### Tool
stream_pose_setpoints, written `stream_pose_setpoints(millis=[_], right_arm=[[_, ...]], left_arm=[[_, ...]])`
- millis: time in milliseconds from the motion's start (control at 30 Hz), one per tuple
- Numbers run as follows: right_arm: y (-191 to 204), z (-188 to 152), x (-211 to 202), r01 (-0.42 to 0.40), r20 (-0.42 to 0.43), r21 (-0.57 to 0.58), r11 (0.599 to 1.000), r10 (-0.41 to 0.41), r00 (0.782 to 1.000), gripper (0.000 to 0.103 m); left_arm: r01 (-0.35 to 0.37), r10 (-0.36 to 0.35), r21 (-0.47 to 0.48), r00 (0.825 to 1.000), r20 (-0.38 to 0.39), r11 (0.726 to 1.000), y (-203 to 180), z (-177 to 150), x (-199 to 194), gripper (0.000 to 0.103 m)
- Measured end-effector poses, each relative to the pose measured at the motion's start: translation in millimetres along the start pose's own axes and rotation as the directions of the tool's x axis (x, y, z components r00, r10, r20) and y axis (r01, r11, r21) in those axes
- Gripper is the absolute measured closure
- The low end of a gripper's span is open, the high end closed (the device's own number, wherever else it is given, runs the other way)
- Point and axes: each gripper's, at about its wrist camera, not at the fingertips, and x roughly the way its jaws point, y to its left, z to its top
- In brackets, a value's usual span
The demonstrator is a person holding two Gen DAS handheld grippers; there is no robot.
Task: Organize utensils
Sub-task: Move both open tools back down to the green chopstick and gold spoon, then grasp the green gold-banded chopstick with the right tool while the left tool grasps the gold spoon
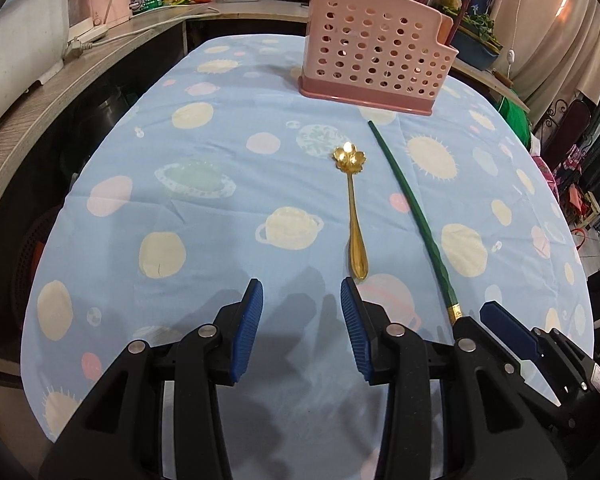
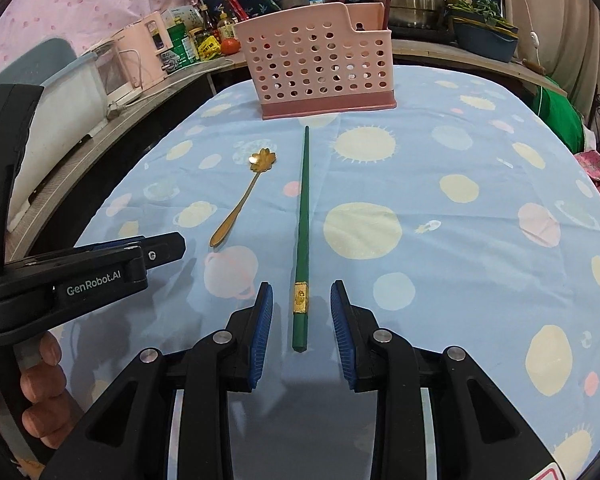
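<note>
A gold flower-bowled metal spoon [image 1: 354, 216] and dark green chopstick [image 2: 302, 236] are left outside the perforated pink plastic holder [image 2: 320, 64]; both the left gripper [image 1: 302, 320] and right gripper [image 2: 302, 320] are held wide, empty.

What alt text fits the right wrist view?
An open right hand-held gripper straddles the near end of a green chopstick lying on a blue cloth. A gold spoon lies left of it, and a pink basket stands beyond.

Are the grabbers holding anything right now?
No. Both are open. The right gripper has its jaws on either side of the chopstick's thick end, not closed. The left gripper holds nothing.
</note>
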Motion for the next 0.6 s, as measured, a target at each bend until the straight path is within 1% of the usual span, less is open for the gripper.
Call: stream_pose_setpoints(millis=[167,233,367,467,567,600], right_arm=[[-2.3,-2.0,3.7,0.006,-0.007,0.006,1.000,-0.006,1.000,0.077],[-3.3,-2.4,5.9,0.008,-0.011,0.006,1.000,-0.008,1.000,0.081],[-2.4,-2.4,7.1,0.020,-0.003,-0.010,1.000,-0.020,1.000,0.085],[-2.6,-3.7,7.9,0.031,0.004,-0.017,0.999,-0.031,1.000,0.090],[-5.4,-4.2,8.1,0.029,0.008,-0.013,0.999,-0.029,1.000,0.095],[-6.0,-4.4,8.1,0.025,0.008,-0.009,1.000,-0.025,1.000,0.095]], left_arm=[[0.001,-0.001,-0.001,1.000,-0.010,1.000,0.6,-2.8,2.6,0.064],[0.003,-0.003,0.001,1.000,-0.015,1.000,0.1,-3.4,3.7,0.064],[0.009,-0.009,0.001,1.000,-0.028,1.000,-1.5,-4.4,7.4,0.064],[0.013,-0.013,0.003,0.999,-0.030,1.000,-3.6,-4.1,8.1,0.064],[0.019,-0.019,0.004,0.999,-0.033,1.000,-5.9,-2.8,9.3,0.064],[0.021,-0.021,0.005,0.999,-0.034,1.000,-7.0,-2.2,10.1,0.064]])
